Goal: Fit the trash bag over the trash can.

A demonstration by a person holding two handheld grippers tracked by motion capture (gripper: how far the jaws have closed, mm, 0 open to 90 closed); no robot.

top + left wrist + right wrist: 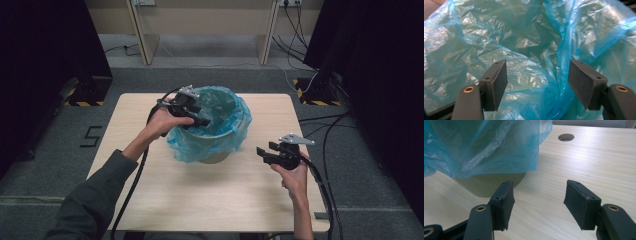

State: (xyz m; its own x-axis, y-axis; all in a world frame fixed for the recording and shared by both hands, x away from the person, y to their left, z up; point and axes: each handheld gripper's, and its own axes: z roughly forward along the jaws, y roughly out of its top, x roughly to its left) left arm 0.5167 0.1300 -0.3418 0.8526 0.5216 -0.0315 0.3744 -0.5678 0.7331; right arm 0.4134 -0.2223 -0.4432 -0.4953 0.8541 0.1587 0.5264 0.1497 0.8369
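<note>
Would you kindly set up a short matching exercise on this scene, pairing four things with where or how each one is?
Things:
1. left gripper
2. right gripper
3. blue bag
4. bin

States:
a. lines the bin and folds over its rim
b. open above bare tabletop, to the right of the bin
c. stands on the table, mostly covered
d. open at the bin's mouth, over the plastic

Pairs: 1-d, 2-b, 3-a, 4-c

Bare table around right tool, bin with bag blocking centre
</note>
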